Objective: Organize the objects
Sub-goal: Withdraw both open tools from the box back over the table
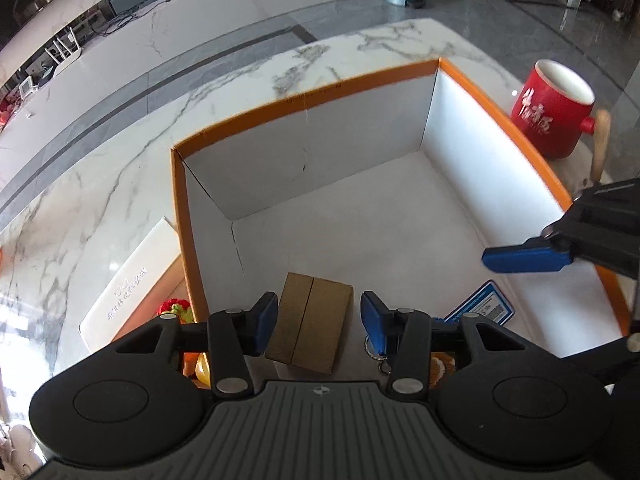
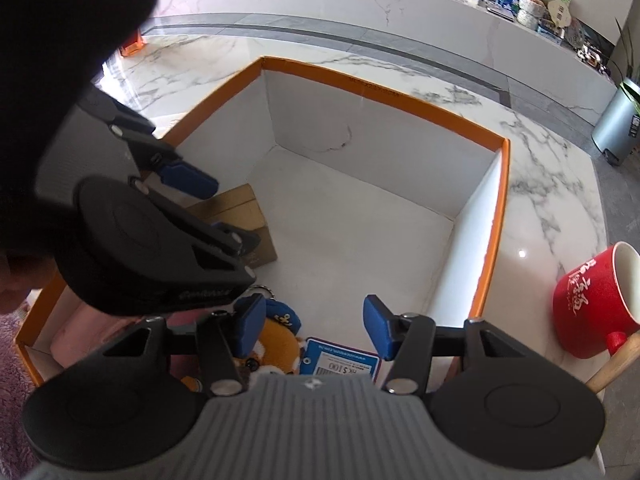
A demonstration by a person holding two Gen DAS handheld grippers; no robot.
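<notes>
White marble tabletop with grey veining, glossy under the light. Sitting square on it, a big open box with an orange rim and white walls. Just beside the box's right wall stands a red mug with white lettering and a wooden handle. On the box's left, a flat white carton lies against it. Far corner, something small and orange.

One orange-rimmed box holds one brown carton, one plush toy and one blue tag. Beside it stands one red mug (wooden handle).
</notes>
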